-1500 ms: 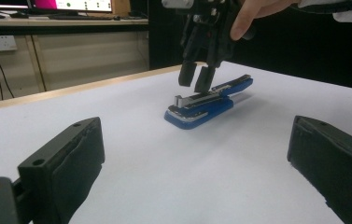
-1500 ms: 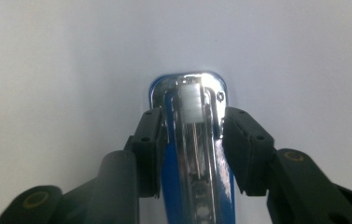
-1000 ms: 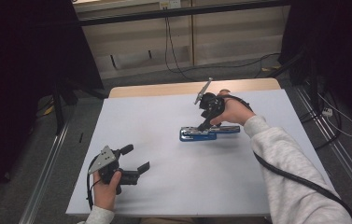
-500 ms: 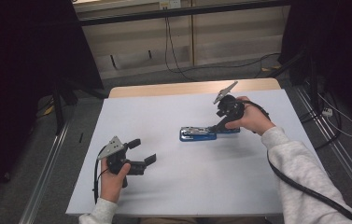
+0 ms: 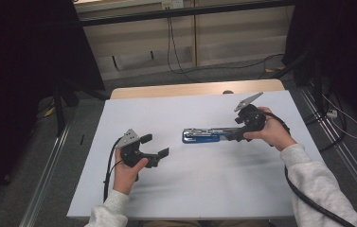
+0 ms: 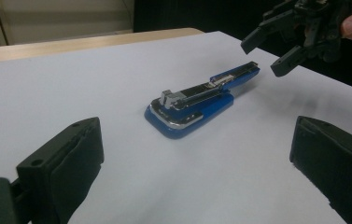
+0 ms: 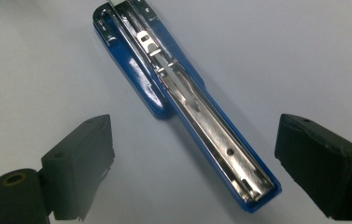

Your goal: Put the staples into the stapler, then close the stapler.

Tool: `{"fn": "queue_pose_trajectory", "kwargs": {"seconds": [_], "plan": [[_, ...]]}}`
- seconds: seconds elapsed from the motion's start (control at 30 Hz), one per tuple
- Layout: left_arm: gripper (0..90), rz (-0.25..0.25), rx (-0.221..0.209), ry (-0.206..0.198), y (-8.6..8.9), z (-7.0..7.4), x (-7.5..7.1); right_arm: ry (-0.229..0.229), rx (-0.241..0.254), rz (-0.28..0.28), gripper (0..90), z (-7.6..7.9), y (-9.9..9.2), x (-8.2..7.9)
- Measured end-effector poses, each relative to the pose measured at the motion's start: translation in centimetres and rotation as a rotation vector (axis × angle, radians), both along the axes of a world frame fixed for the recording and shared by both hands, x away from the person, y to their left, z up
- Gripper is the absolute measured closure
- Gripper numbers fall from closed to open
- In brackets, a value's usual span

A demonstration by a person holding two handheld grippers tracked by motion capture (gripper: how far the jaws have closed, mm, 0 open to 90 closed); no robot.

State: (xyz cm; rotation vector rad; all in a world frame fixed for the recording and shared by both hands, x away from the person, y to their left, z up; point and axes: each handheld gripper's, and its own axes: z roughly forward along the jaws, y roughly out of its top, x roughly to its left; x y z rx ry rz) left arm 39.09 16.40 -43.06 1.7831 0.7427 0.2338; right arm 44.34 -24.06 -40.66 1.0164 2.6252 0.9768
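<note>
— Where was the blue stapler (image 5: 207, 135)?
— Flat on the white table (image 5: 204, 184), near its middle, swung open with its metal staple channel bared.
— And the right gripper (image 5: 233, 135)?
— At the stapler's right end, jaws just spread wide, pads off it.
— The left gripper (image 5: 155, 146)?
— Gaping, well apart from the stapler.

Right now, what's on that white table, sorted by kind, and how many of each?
Blue stapler, lying flat and swung open: 1
Handheld grippers: 2, the left gripper and the right gripper, both with jaws open and holding nothing; the right one's jaws have just been opening.
Total: 3
</note>
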Motion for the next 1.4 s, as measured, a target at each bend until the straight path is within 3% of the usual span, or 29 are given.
{"fn": "queue_pose_trajectory", "kwargs": {"seconds": [0.17, 0.4, 0.6, 0.77, 0.83, 0.9, 1.03, 1.17, 1.27, 1.3, 1.4], "plan": [[3.0, 0.025, 0.018, 0.004, -0.9, 0.0, 0.9, -0.016, 0.018, -0.042, 10.7, -0.5, -1.7, -1.7], [3.3, 0.047, 0.044, 0.018, -1.5, -0.2, 1.7, -0.033, 0.032, -0.095, 10.8, -0.6, -3.7, -2.9], [16.0, 0.066, 0.072, 0.04, -2.3, -0.6, 2.2, -0.038, 0.044, -0.141, 16.5, -0.9, -5.2, -3.5], [35.8, 0.089, 0.139, 0.06, -2.7, -1.0, 2.7, -0.029, 0.041, -0.175, 29.6, -1.9, -6.0, -4.0], [47.6, 0.099, 0.123, 0.076, -2.9, -1.1, 2.9, -0.028, 0.034, -0.185, 42.3, -2.4, -6.2, -4.0], [58.8, 0.102, 0.15, 0.081, -3.2, -1.2, 3.3, -0.031, 0.017, -0.188, 53.2, -2.9, -6.1, -4.0], [74.7, 0.109, 0.154, 0.111, -3.8, -1.9, 4.0, -0.043, -0.017, -0.176, 69.6, -3.2, -5.4, -3.9], [84.6, 0.087, 0.193, 0.137, -4.7, -2.6, 4.6, -0.037, -0.033, -0.194, 85.1, -3.6, -4.6, -3.4], [87.2, 0.073, 0.219, 0.133, -5.3, -2.7, 4.8, -0.024, -0.034, -0.202, 88.6, -3.9, -4.6, -3.3], [87.8, 0.075, 0.209, 0.141, -5.7, -2.8, 4.8, -0.025, -0.031, -0.214, 89.7, -4.0, -4.6, -3.2], [89.1, 0.078, 0.242, 0.157, -6.4, -3.4, 5.2, -0.021, -0.014, -0.234, 90.0, -4.3, -4.7, -3.1]]}}
